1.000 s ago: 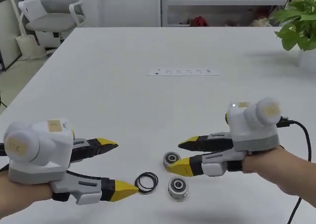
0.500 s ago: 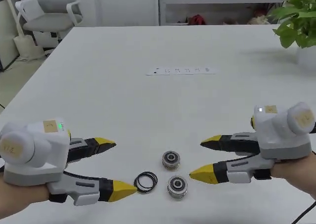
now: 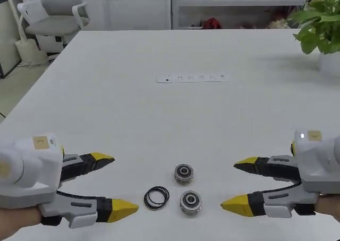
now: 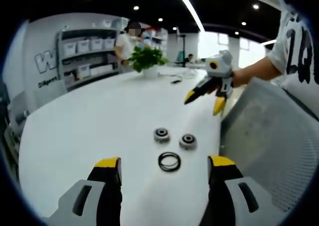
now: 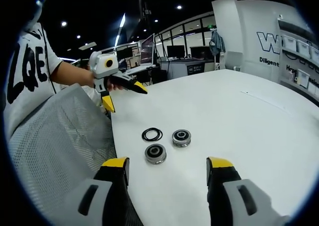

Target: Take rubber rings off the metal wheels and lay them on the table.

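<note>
- Along the bottom edge of the head view, the left tool (image 3: 121, 182) sits at lower left and the right tool (image 3: 232, 183) at lower right, each hand-held, yellow tips pointing inward across the white worktop (image 3: 159, 118).
- Both tools have their jaws spread wide apart and grip nothing; each tool's own view shows its two yellow tips well separated over bare surface.
- Between the two tools, at lower centre, the black rubber rings (image 3: 156, 197) lie flat on the worktop as a small overlapping pair of loops.
- Just right of the rings stands the nearer wheel (image 3: 190, 200), close beside them but not touching, its face turned up.
- Slightly above it in the frame rests the farther wheel (image 3: 184, 172), near the first and apart from the rings.
- Mid-frame, a thin printed strip (image 3: 194, 77) lies alone on the worktop.
- At upper right a leafy potted plant (image 3: 319, 23) reaches over the far corner; at upper left, beyond the worktop's edge, stands a white office chair (image 3: 53, 17).
</note>
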Motion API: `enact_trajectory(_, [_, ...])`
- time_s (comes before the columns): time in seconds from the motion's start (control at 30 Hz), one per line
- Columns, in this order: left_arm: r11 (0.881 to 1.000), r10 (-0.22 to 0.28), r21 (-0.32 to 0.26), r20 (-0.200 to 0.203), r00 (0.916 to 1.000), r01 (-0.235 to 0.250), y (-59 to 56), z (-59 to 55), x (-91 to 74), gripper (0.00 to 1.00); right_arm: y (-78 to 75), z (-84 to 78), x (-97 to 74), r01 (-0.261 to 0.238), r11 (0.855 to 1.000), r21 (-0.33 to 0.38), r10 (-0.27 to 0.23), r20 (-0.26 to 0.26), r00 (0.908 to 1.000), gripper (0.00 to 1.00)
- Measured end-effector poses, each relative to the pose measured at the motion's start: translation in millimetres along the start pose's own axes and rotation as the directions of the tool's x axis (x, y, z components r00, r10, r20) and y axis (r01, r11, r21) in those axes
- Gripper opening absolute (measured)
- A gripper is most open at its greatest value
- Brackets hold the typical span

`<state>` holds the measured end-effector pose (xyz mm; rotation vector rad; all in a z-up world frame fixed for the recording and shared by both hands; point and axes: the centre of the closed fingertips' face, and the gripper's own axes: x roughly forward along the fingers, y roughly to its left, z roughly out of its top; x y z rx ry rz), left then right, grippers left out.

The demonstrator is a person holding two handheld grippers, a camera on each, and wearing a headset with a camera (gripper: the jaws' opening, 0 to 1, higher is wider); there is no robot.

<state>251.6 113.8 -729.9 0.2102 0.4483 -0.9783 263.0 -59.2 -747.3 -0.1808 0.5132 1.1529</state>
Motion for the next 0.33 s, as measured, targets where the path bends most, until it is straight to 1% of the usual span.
enact_trajectory(0.17, [1.0, 0.01, -0.008, -0.002, 1.0, -0.01, 0.3, -3.7, -4.2, 0.71, -4.4, -2.3, -7.1, 0.028, 0.999, 0.029, -0.029, 0.017, 0.9994, 0.61])
enact_trajectory(0.33, [1.0, 0.017, -0.006, 0.001, 0.9999, -0.017, 0.2, -3.7, -7.0, 0.71, -4.6, -5.2, -9.5, 0.04, 0.998, 0.038, -0.04, 0.016, 0.9991, 0.61])
